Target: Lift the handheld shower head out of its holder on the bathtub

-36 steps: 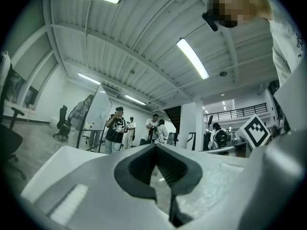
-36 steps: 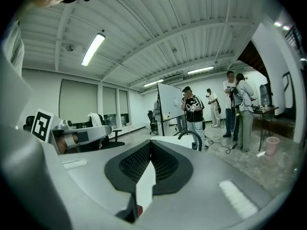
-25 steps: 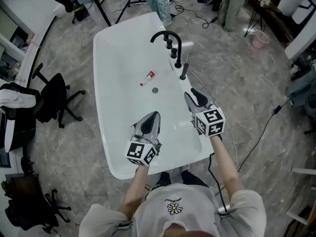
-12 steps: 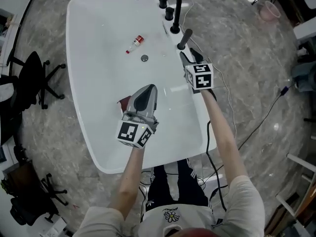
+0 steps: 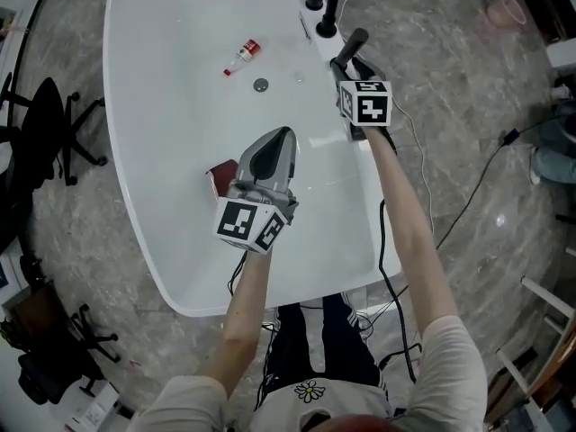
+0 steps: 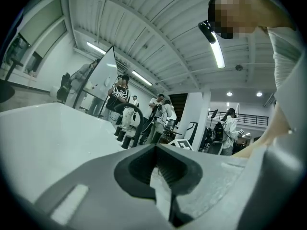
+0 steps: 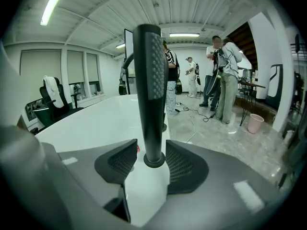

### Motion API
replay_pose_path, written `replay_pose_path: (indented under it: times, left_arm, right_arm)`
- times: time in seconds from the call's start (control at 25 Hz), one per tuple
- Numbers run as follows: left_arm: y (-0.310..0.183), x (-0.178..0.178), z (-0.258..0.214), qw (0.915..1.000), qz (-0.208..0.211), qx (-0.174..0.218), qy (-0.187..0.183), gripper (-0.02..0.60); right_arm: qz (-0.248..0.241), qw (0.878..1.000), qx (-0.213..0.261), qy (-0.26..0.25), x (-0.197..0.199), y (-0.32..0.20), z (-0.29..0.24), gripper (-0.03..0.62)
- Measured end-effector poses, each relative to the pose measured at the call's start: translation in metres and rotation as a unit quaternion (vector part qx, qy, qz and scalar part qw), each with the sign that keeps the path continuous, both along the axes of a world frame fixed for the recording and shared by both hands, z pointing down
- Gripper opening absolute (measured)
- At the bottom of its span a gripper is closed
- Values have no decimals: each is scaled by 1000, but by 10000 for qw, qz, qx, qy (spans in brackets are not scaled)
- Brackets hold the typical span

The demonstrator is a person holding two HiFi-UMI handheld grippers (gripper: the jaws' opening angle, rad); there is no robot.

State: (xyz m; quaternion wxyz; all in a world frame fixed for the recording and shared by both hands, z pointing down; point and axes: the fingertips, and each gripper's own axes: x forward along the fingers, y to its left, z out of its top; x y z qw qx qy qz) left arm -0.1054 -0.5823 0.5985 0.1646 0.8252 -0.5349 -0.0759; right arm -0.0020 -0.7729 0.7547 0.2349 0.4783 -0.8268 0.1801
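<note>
Black shower head (image 7: 149,80), just one

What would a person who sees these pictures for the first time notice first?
The large white bathtub fills the head view. On its right rim the black handheld shower head stands upright between the open jaws of the right hand-held gripper. A small red-and-white bottle lies inside the tub near the drain.

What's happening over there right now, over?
Left gripper shut, empty. Right gripper open, straddling shower head, not gripping. Head upright in holder. Nothing blocking.
</note>
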Motion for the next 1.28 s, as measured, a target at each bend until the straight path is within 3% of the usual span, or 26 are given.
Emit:
replay_pose_path:
  times: [0.32,0.4,0.64,0.8,1.08,1.28]
  left_arm:
    - [4,-10,22,9998,-102,-163,9,0]
    - [7,-11,26,9997,-141,-212,22,0]
    - [17,-18,34,9992,-154,-321,-198,0]
    - [19,-40,23,9988,-438,-216,-20,0]
    - [21,-63,-15,9978,-659,100,63,0]
    - [35,-58,-60,9985,-474,279,-76,0]
  right_arm:
    - [-82,9999,13,141,-11,-14,11,211]
    - [-71,9996,50,281,-9,-18,15,161]
    - [-132,9987,109,490,-7,-19,19,158]
    - [-226,9979,203,570,-9,-21,17,158]
    - [-5,9963,771,391,-12,-26,-45,156]
    - [225,9939,1063,202,-2,-16,-118,155]
